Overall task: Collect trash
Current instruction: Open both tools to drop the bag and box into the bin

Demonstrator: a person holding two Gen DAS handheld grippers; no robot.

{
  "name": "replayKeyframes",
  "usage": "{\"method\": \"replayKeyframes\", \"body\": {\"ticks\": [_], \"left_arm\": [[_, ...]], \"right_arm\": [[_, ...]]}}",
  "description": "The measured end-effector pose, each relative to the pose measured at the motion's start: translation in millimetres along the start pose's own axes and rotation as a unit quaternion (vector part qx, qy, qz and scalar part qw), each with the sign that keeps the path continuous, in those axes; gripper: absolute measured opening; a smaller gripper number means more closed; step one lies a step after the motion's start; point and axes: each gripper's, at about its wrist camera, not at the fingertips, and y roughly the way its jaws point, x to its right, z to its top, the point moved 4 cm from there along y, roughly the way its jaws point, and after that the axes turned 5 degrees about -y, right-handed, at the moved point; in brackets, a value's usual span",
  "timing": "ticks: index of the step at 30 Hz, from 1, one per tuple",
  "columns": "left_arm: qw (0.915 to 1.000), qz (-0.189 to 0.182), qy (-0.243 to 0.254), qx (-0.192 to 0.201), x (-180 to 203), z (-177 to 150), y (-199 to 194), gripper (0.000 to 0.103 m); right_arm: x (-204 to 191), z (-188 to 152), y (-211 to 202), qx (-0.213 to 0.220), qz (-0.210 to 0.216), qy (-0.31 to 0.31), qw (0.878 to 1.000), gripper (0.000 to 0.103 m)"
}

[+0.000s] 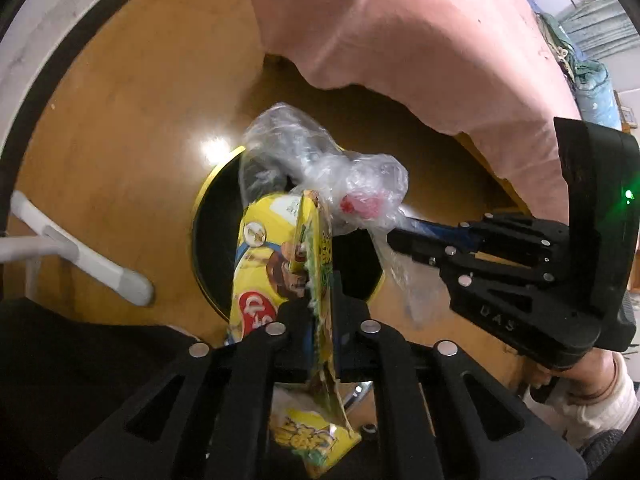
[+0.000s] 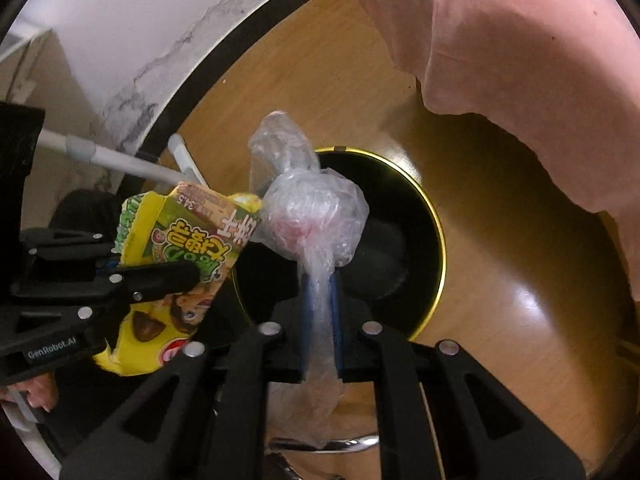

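Trash is in both tools and hangs right over the mouth of a black, gold-rimmed bin [image 2: 432, 216] that stands on a wooden floor [image 1: 132, 128]. A yellow snack wrapper [image 1: 276, 240] is pinched edge-on between the pads of the left tool [image 1: 320, 308], its printed face hanging partly over the dark opening, with a crumpled tail trailing back beneath the tool. A crumpled clear plastic bag [image 2: 312, 208], with something red showing inside, is clamped by its twisted neck in the right tool [image 2: 320, 300]; the bunched body of the bag sits above the bin's near rim and opening. Both tools are pressed together on their pieces, with only the thickness of film between the pads. Wrapper and bag touch or nearly touch each other over the bin. A pink fabric [image 2: 520, 60] hangs at the upper right, well apart from the opening, and a white plastic handle [image 1: 84, 256] lies on the floor to the left. By my reading the carrying step is ending and the drop is in hand: what comes next calls for spreading each tool while the pieces are over the opening. Thin film may cling to the pads, and the wrapper's trailing tail could catch on the rim.
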Motion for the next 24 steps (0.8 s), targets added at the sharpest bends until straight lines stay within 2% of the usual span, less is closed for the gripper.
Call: {"method": "replayKeyframes", "body": {"ticks": [1,2,3,4,5,7,9,12,15,16,18,19,20,24], "left_arm": [[0.9999,0.01,-0.002,0.003,1,4,-3,0.053],[0.9997,0.022,-0.006,0.008,2,10,-3,0.097],[0.9992,0.025,-0.01,0.028,3,13,-10,0.095],[0.9992,0.017,-0.009,0.035,3,15,-13,0.095],[0.9991,0.009,-0.009,0.041,2,15,-15,0.095],[0.9983,0.011,-0.006,0.057,4,16,-24,0.095],[0.9958,0.014,0.005,0.09,10,18,-35,0.095],[0.9873,0.006,0.02,0.158,29,11,-79,0.095],[0.9662,-0.021,0.059,0.25,64,-12,-146,0.095],[0.9547,-0.029,0.082,0.285,77,-26,-181,0.095],[0.9403,-0.032,0.103,0.323,87,-49,-232,0.096],[0.9356,-0.032,0.105,0.336,85,-58,-250,0.096],[0.932,-0.026,0.1,0.348,79,-69,-272,0.096],[0.9263,0.02,0.024,0.375,22,-117,-334,0.096]], "right_arm": [[0,2,1,-0.002,-0.003,-0.002,1.0,0.013],[2,3,0,-0.003,-0.011,-0.005,1.0,0.03],[3,4,-1,-0.004,-0.022,-0.007,1.0,0.064],[5,3,-3,-0.001,-0.03,-0.008,1.0,0.078],[8,4,-8,0.014,-0.036,-0.011,0.999,0.085],[9,3,-17,0.031,-0.051,-0.021,0.998,0.085],[11,2,-31,0.05,-0.082,-0.029,0.995,0.085],[7,2,-66,0.104,-0.155,-0.048,0.981,0.086],[-11,5,-120,0.191,-0.214,-0.069,0.956,0.093],[-20,7,-139,0.226,-0.226,-0.078,0.945,0.095],[-43,13,-182,0.304,-0.25,-0.103,0.914,0.096],[-55,16,-199,0.33,-0.25,-0.115,0.903,0.096],[-72,23,-217,0.349,-0.235,-0.126,0.899,0.096],[-148,45,-261,0.383,-0.142,-0.152,0.9,0.096]]}}
